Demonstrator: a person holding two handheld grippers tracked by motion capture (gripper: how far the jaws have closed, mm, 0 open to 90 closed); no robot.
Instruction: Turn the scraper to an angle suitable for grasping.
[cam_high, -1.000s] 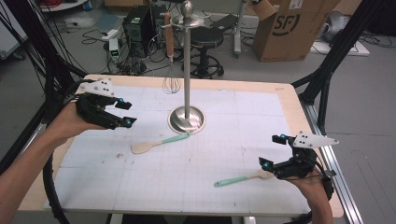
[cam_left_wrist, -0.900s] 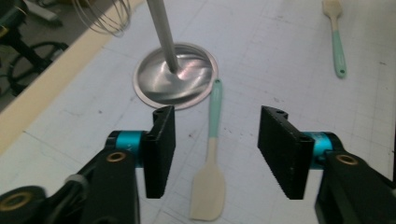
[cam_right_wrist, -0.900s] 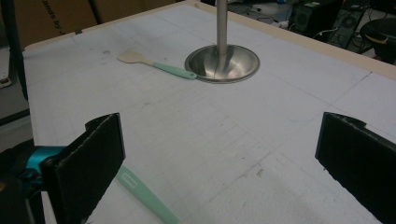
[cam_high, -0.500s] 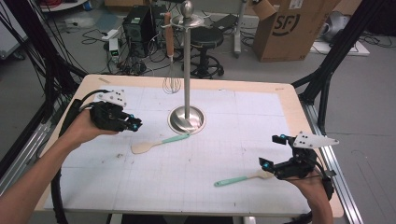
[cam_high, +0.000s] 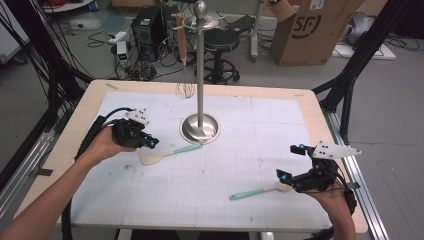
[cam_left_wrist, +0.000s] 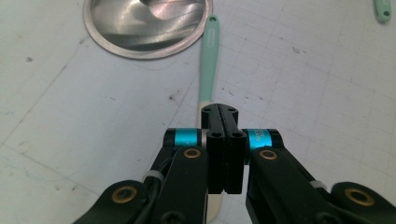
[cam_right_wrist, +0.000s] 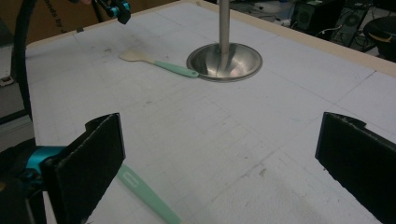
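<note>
My right claw (cam_high: 292, 162) sits at the near right of the table (cam_high: 280, 125), jaws wide apart, nothing between them. A spatula (cam_high: 257, 191) with a green handle lies flat just beside its lower jaw; can't tell if they touch. My left claw (cam_high: 150, 142) is over the pale blade end of the other spatula (cam_high: 170, 152). Its jaws have just been closing and now meet, nothing pinched between them. Beyond, that handle reaches the stand's round metal base (cam_high: 200, 129). A whisk (cam_high: 184, 75) hangs from the stand at the far side.
</note>
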